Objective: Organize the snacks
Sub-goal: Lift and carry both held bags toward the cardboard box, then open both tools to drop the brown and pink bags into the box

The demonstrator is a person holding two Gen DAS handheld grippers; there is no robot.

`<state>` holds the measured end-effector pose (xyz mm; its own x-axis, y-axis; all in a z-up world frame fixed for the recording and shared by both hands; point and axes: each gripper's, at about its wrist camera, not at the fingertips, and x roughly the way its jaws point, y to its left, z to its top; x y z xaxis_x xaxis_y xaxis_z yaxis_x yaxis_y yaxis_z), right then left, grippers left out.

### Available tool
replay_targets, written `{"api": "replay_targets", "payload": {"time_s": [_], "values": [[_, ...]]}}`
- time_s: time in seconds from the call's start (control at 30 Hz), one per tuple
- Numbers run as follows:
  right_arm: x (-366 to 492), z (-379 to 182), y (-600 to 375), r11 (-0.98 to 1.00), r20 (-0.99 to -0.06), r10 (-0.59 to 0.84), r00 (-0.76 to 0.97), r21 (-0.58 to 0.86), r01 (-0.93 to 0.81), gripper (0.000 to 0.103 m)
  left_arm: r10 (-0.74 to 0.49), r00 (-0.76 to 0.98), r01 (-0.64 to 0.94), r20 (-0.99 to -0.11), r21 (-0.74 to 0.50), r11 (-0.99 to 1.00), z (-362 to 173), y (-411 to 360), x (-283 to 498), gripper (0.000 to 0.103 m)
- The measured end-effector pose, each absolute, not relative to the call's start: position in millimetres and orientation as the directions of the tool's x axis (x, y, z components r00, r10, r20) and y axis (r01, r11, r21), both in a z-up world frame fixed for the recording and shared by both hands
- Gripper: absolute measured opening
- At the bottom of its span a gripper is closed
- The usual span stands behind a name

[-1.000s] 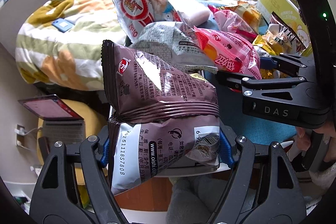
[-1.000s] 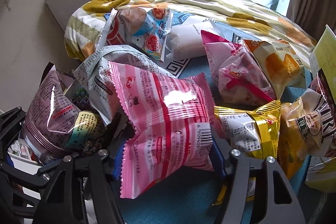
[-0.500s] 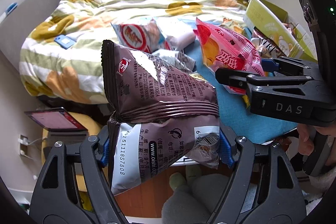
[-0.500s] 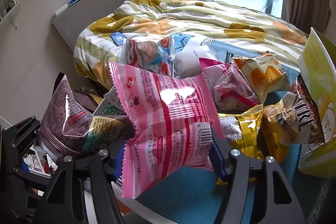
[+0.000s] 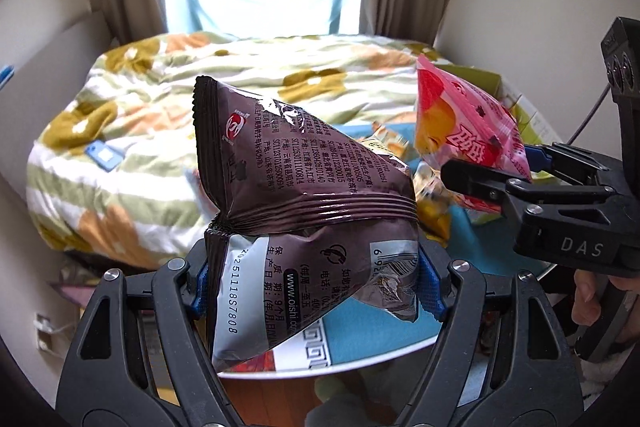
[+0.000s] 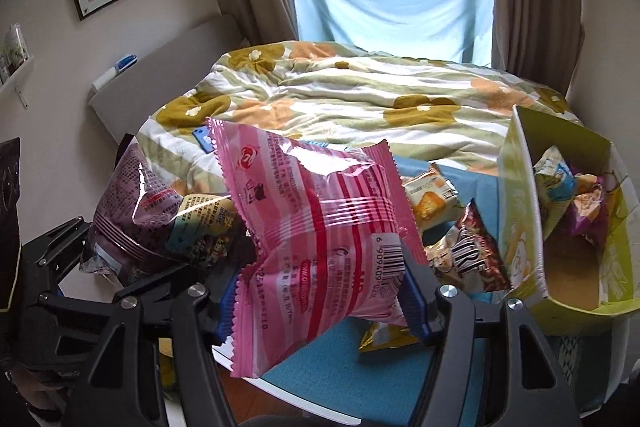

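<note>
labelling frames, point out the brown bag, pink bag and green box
brown bag (image 5: 304,163), left wrist view, upper printed face
pink bag (image 6: 320,227), right wrist view, striped middle
green box (image 6: 516,195), right wrist view, near wall

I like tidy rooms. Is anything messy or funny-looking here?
Yes. Loose snack packets still lie scattered on the blue table beside the green box. A blue phone-like thing sits alone on the flowery blanket. Nothing looks torn or spilled.

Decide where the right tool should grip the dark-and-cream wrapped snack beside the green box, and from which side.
Grip the dark-and-cream wrapped snack by its upper crimped end, coming from above: it leans against the green box, blocking that side, and another packet's tail lies underneath.
</note>
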<state>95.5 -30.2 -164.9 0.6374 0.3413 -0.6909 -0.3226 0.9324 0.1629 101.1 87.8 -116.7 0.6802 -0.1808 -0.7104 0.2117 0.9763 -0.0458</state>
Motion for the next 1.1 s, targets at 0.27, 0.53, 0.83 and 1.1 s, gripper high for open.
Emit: {"api": "replay_targets", "payload": {"time_s": [0.27, 0.53, 0.83, 1.1], "values": [[96, -124, -101, 0.964, -0.636, 0.266, 0.724, 0.162, -0.212, 0.061, -0.267, 0.695, 0.298, -0.668, -0.070, 0.952, -81, 11, 145, 0.075], [108, -100, -212, 0.982, -0.624, 0.181, 0.760, 0.148, -0.113, 0.061, -0.359, 0.644, 0.378, -0.676, -0.127, 0.917, -80, -113, 191, 0.075], [122, -111, -312, 0.987, -0.655, 0.150, 0.740, 0.142, -0.075, 0.061, -0.353, 0.564, 0.358, -0.747, -0.164, 0.919, -138, -217, 235, 0.075], [131, -134, -353, 0.978, -0.684, 0.196, 0.703, 0.189, -0.089, 0.061, -0.252, 0.564, 0.323, -0.787, -0.071, 0.944, -166, -249, 249, 0.102]]}}
